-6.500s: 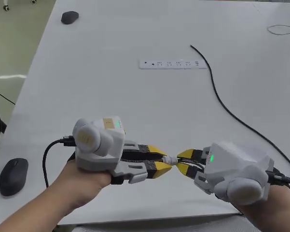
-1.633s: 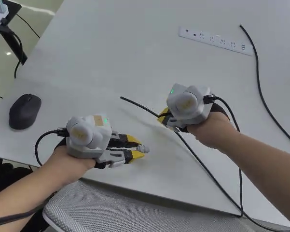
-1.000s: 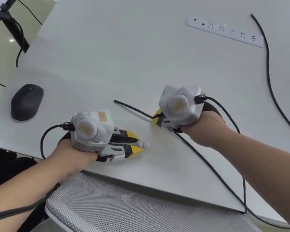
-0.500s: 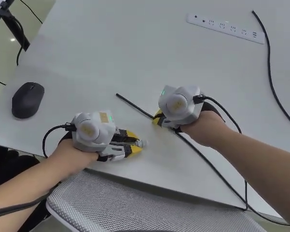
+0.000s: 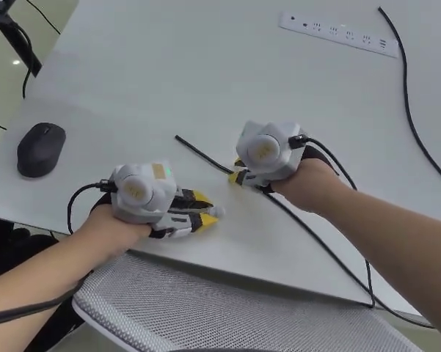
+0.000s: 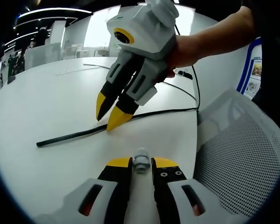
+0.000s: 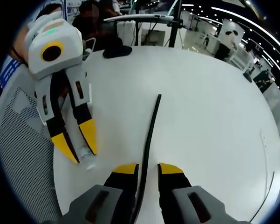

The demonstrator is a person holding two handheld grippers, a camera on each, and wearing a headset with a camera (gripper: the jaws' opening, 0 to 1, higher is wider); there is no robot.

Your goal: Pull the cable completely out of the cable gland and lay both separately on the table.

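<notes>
The small grey cable gland (image 6: 140, 158) sits pinched between the yellow tips of my left gripper (image 6: 140, 164), low over the table near its front edge. In the head view the gland (image 5: 217, 213) pokes out of the left gripper (image 5: 209, 215). The thin black cable (image 7: 151, 126) lies flat on the white table, separate from the gland. It runs between the parted jaws of my right gripper (image 7: 148, 169). In the head view the right gripper (image 5: 235, 177) stands tips-down over the cable (image 5: 202, 154), a short way right of and behind the left gripper.
A black mouse (image 5: 40, 149) lies at the left. A white power strip (image 5: 337, 33) with its black cord (image 5: 407, 95) is at the back right. A grey mesh chair (image 5: 227, 315) is under the table's front edge (image 5: 279, 282).
Earlier the two grippers met tip to tip at the gland; now they are apart, with the cable out of the gland and lying on the table. Over the last second little has moved.
</notes>
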